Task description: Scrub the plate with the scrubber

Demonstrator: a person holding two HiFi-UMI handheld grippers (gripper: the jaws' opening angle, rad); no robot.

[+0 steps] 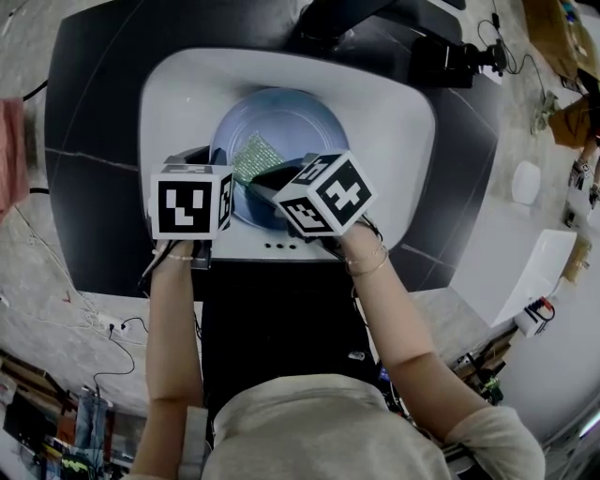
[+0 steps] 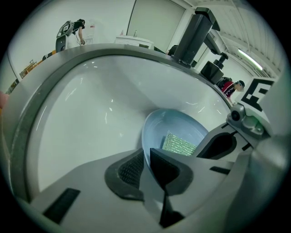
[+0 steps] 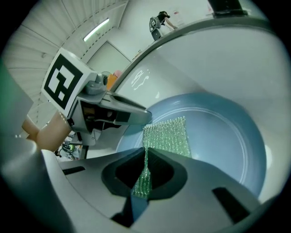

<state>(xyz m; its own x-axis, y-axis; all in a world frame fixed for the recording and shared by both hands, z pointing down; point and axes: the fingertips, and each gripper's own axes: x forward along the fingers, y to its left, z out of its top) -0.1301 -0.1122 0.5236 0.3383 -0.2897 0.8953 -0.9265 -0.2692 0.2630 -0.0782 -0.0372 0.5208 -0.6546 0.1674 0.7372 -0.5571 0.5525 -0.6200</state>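
A pale blue plate (image 1: pixel 295 122) lies in the white sink (image 1: pixel 398 108). My left gripper (image 1: pixel 214 161) is at the plate's near left edge. In the left gripper view it (image 2: pixel 148 166) is shut on the plate's rim (image 2: pixel 182 125). A green mesh scrubber (image 1: pixel 255 157) rests flat on the plate's left part. My right gripper (image 1: pixel 264 178) comes in from the near side. The right gripper view shows it (image 3: pixel 145 170) shut on the scrubber's near end (image 3: pixel 167 135), with the plate (image 3: pixel 227 136) beneath. Each gripper shows in the other's view: the right one (image 2: pixel 245 132), the left one (image 3: pixel 107 111).
The sink is set in a dark counter (image 1: pixel 84 122). A black faucet (image 1: pixel 342 19) stands at the sink's far side, also in the left gripper view (image 2: pixel 195 32). A white table with small items (image 1: pixel 539 272) is at the right. Cables lie on the floor at the left.
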